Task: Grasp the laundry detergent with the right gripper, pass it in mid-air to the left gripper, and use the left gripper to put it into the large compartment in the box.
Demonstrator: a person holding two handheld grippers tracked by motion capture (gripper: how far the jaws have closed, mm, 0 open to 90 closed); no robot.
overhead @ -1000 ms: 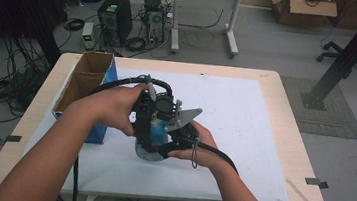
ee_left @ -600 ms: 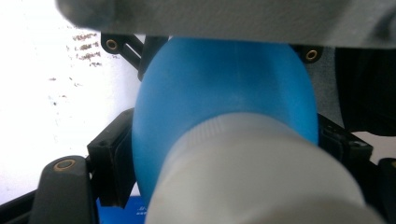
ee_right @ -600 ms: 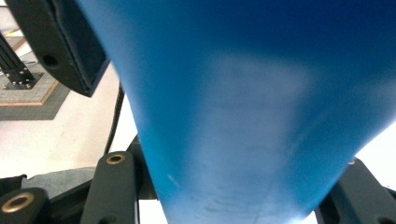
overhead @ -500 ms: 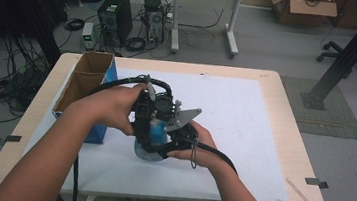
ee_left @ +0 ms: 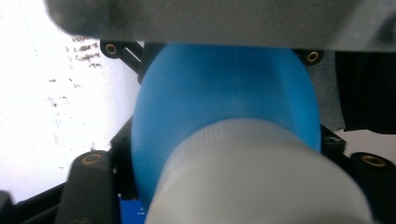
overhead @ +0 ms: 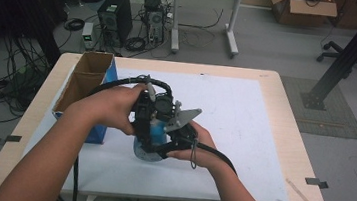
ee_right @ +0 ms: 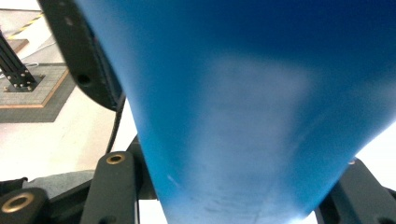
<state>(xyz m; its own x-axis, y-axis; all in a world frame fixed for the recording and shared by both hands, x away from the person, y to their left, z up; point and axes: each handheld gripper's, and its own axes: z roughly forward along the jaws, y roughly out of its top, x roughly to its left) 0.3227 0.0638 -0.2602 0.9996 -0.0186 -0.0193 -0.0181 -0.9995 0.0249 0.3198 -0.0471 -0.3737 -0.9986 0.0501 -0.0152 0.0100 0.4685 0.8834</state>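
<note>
Gripping blue bottle (overhead: 147,145) mid-counter, near side: right claw (overhead: 178,139) clamped on body to steady, left claw (overhead: 146,111) just closing on white cap (ee_left: 261,177), likely for twisting. Open white mat (overhead: 245,117) right and far; cardboard box (overhead: 85,83) close left; counter (overhead: 286,107) edge near.

My counter (overhead: 285,117) is a light wooden top with rounded corners. A large white sheet (overhead: 244,122) lies flat across most of it. An open cardboard box (overhead: 86,78) with blue sides stands at its left edge, partly on the sheet.
</note>
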